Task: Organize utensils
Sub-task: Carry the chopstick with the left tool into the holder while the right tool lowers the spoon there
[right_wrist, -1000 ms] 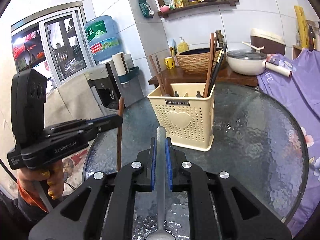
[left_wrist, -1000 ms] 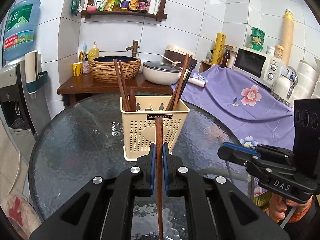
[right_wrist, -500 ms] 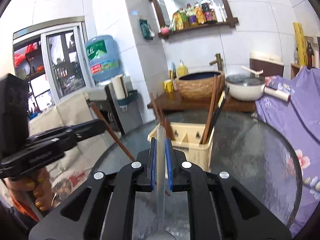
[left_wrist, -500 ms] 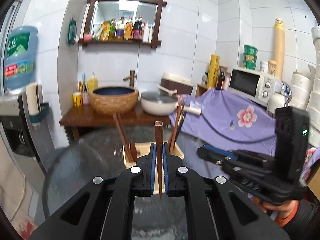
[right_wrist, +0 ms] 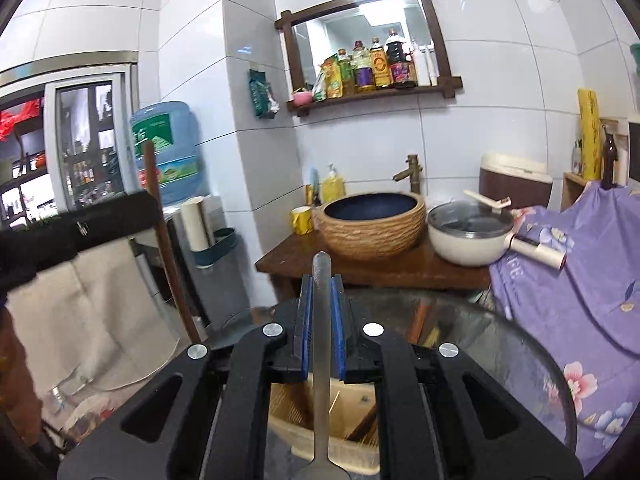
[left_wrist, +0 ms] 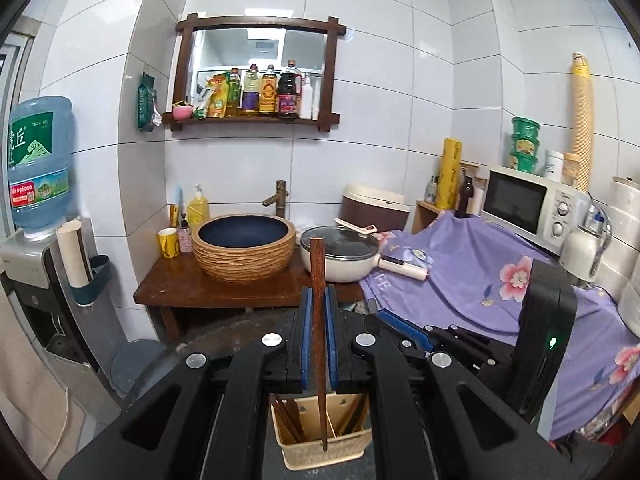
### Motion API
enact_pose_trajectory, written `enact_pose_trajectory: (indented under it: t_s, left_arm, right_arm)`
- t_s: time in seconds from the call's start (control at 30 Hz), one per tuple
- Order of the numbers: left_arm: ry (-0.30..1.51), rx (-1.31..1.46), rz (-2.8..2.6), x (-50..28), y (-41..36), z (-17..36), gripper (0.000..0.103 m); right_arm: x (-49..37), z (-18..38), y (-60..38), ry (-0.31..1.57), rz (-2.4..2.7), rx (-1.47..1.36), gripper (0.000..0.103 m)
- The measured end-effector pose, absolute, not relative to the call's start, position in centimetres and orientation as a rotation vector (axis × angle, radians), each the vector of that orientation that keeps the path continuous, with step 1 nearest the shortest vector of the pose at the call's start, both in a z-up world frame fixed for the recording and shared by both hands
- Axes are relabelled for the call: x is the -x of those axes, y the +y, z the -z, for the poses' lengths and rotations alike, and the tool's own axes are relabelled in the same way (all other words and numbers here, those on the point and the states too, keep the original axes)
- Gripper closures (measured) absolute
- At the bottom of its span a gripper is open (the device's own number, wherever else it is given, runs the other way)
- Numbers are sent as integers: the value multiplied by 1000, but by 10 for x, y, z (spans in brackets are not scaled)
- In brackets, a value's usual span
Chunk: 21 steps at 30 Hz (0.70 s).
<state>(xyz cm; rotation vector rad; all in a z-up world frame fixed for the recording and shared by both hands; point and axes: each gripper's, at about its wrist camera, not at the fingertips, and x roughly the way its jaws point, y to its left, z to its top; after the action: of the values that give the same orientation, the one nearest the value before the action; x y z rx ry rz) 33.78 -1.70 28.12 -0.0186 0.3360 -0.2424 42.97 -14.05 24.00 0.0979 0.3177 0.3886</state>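
Cream utensil holder on the glass worktop, below both grippers: dark chopsticks already stand in its compartments. Left gripper, jaws clamped on one upright brown chopstick; right gripper, jaws clamped on a metal spoon, bowl end downward. Risk: either long piece may strike the divider or rim and pivot in the narrow grip.

My left gripper, matt black plastic with blue pads, clamps a dark wooden chopstick. My right gripper pinches a brushed-metal spoon handle. Cream plastic utensil holder, perforated. Textured glass table, glossy wall tiles.
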Motion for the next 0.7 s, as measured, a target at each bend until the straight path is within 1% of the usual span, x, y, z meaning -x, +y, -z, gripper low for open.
enact_pose_trajectory:
  t_s: [0.13, 0.2, 0.47, 0.5, 0.53, 0.6, 0.7]
  left_arm:
    - [357, 16, 197, -360, -17, -272, 97]
    - [387, 24, 195, -369, -17, -260, 97]
    - [472, 39, 186, -386, -7, -214, 97]
    - [483, 43, 190, -387, -7, -207, 98]
    - [490, 43, 193, -388, -7, -204, 100]
    - [503, 50, 203, -389, -9, -196, 100]
    - [511, 62, 208, -390, -10, -191, 100]
  right_arm:
    - [-461, -232, -128, 317, -355, -87, 93]
    - [-470, -223, -121, 309, -339, -79, 93]
    - [-482, -165, -111, 306, -318, -55, 93]
    - [-479, -160, -111, 299, -321, -46, 93]
    - [-475, -158, -110, 288, -320, -33, 93]
    - [-467, -155, -106, 240, -303, 20, 93]
    - [-467, -166, -106, 240, -333, 5, 93]
